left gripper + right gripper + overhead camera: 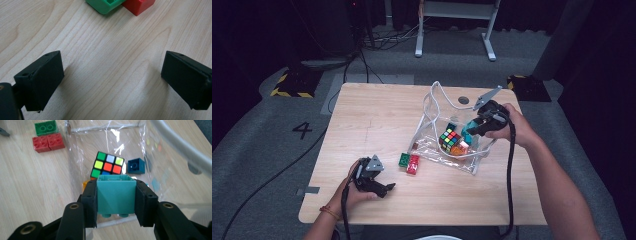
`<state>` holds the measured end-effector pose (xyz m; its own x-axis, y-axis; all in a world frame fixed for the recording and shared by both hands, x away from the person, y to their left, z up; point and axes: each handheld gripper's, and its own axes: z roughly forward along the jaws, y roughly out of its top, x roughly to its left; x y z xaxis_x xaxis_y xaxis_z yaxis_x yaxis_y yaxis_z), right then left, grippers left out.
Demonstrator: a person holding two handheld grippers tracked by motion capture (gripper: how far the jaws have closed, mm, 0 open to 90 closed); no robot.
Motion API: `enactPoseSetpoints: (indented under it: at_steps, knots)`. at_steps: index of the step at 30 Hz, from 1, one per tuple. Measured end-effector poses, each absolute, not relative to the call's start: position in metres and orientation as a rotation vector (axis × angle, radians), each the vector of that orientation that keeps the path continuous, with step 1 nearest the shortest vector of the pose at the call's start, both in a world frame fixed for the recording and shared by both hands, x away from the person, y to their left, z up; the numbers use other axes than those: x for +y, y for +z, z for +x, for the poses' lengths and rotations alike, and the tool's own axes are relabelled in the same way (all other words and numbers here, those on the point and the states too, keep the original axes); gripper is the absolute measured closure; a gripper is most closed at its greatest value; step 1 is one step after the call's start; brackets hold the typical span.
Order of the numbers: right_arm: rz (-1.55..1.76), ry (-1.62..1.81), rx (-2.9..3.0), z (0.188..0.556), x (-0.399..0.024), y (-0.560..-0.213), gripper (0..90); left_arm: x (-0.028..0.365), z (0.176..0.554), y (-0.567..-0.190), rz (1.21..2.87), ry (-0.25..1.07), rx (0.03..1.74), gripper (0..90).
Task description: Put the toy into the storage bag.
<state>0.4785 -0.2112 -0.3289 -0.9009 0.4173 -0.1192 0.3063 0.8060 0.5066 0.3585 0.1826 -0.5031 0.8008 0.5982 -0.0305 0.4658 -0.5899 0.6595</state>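
1. While the right gripper (116, 202) clamps its jaws on a teal block (116, 195), a puzzle cube (108, 164) lies beyond inside the clear bag (77, 152); loading seems underway, release next.
2. Left gripper (112, 77) jaws gape over bare surface (105, 50); green block (105, 3) and red block (138, 5) lie ahead.

Wooden table (382, 115) — clear bag (432, 131), green brick (404, 160), red brick (413, 164).
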Motion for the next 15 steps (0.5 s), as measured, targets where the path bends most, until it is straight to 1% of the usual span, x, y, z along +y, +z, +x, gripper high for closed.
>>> enactPoseSetpoints:
  at_steps: [1, 2, 4, 7, 9, 12, 15]
  knots:
    - [0.570, 0.727, 2.764, 0.477, -0.215, -0.330, 58.9, 0.183, 0.359, -0.503, 2.308, 0.254, 0.782, 4.5]
    - [0.575, 0.752, 2.749, 0.476, -0.219, -0.330, 57.0, 0.183, 0.359, -0.503, 2.308, 0.254, 0.782, 4.5]
    - [0.588, 0.752, 2.726, 0.472, -0.224, -0.328, 48.8, 0.183, 0.358, -0.503, 2.308, 0.254, 0.782, 4.5]
    - [0.583, 0.877, 2.685, 0.462, -0.234, -0.326, 45.2, 0.183, 0.358, -0.503, 2.307, 0.254, 0.782, 4.5]
    - [0.595, 0.948, 2.634, 0.454, -0.240, -0.324, 40.4, 0.183, 0.358, -0.503, 2.308, 0.254, 0.782, 4.5]
    - [0.644, 1.066, 2.519, 0.436, -0.248, -0.320, 36.3, 0.183, 0.358, -0.503, 2.308, 0.256, 0.782, 4.5]
    - [0.633, 1.161, 2.442, 0.416, -0.257, -0.317, 35.1, 0.182, 0.358, -0.503, 2.308, 0.256, 0.782, 4.5]
